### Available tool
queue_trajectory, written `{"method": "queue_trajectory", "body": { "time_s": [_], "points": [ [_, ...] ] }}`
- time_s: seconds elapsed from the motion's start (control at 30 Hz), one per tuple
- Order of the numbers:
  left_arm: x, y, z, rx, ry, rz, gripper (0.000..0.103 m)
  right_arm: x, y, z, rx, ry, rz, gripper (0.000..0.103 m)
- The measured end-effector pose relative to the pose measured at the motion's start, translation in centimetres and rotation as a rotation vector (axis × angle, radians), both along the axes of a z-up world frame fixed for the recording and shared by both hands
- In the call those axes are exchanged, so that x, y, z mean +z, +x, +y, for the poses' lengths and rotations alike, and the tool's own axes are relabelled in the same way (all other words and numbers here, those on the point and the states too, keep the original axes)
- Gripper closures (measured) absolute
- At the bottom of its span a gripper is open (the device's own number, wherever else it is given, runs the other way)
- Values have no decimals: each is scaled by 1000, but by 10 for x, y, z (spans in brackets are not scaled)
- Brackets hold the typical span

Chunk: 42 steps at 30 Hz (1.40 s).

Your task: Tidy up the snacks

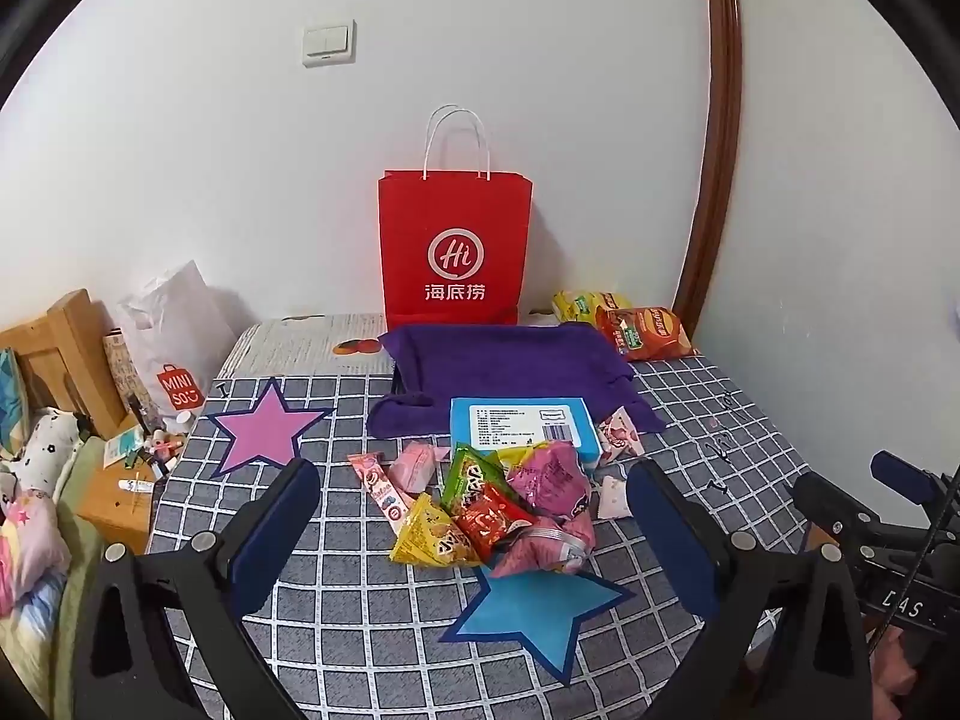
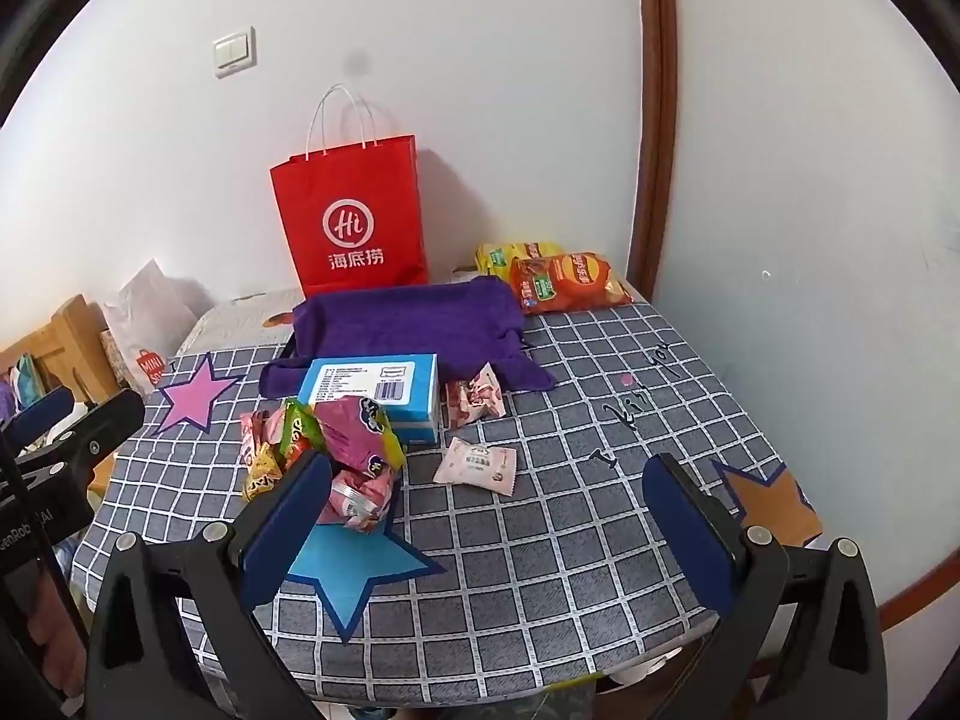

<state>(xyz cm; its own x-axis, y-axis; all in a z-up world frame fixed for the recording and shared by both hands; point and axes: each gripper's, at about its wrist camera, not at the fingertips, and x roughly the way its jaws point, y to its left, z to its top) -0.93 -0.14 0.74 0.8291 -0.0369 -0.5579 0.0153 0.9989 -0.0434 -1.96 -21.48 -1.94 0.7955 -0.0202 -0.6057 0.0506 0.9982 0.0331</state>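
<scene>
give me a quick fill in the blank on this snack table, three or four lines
1. The paper bag standing against the wall is ____.
2. The light blue box lies partly on a ____ cloth.
3. The snack pile overlaps the top of a blue paper ____.
4. Both grippers hover with jaws ____.

Missing words: red; purple; star; open

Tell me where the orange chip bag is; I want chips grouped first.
In both wrist views the orange chip bag lies at the table's far right corner, against the yellow bag, just right of the purple cloth.
</scene>
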Motion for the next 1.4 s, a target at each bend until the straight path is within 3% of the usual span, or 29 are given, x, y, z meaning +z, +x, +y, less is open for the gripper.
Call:
{"method": "queue_trajectory", "body": {
  "time_s": [1.4],
  "points": [
    [0, -7, -7, -16, 14, -13, 0, 4, -6, 0, 9, 17, -15, 1]
  ]
}}
